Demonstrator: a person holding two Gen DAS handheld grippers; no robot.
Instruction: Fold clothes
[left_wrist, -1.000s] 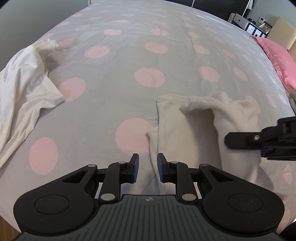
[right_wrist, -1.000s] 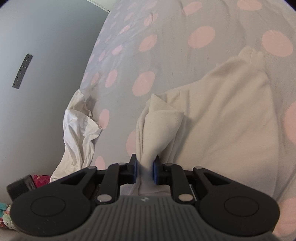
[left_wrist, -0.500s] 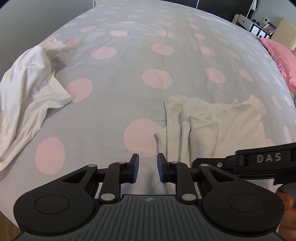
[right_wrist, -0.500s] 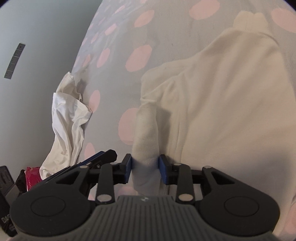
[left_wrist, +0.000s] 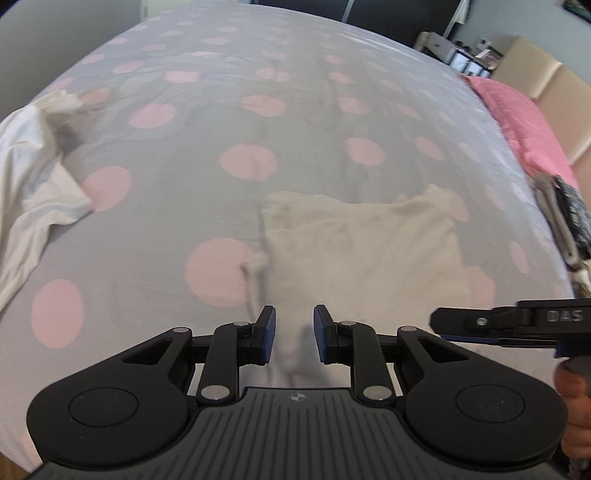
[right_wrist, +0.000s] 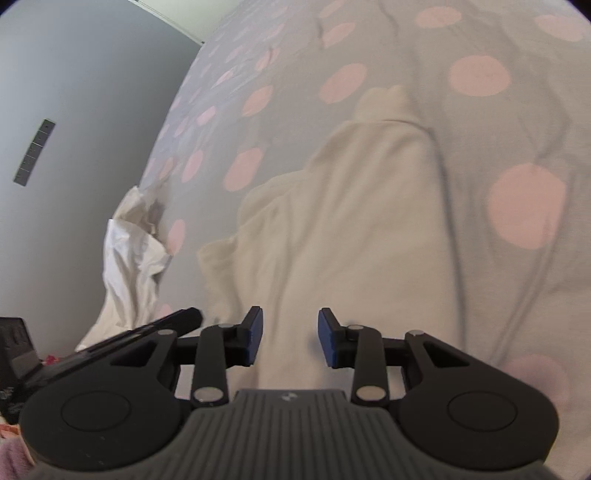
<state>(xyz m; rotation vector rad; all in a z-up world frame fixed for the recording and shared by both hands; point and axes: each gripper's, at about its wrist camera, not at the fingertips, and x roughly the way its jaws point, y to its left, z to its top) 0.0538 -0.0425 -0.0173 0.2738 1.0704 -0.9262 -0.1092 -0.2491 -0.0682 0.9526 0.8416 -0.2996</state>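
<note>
**Both jaws free over the cream garment**

I am holding my right gripper (right_wrist: 290, 334) over the cream garment (right_wrist: 354, 236) lying on the bed (right_wrist: 491, 122), jaws just opened, nothing between. My left gripper (left_wrist: 294, 334) is hovering at the garment's near edge, jaws apart, empty.

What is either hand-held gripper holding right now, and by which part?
Nothing. The right hand-held gripper has just opened and hangs open over the cream garment; the left hand-held gripper is open too.

A cream garment (left_wrist: 362, 251) lies flat on the bed (left_wrist: 240, 122), folded to a rough rectangle (edges slightly rumpled). A white garment (left_wrist: 33, 192) sits crumpled, well apart, at the bed's edge.
</note>
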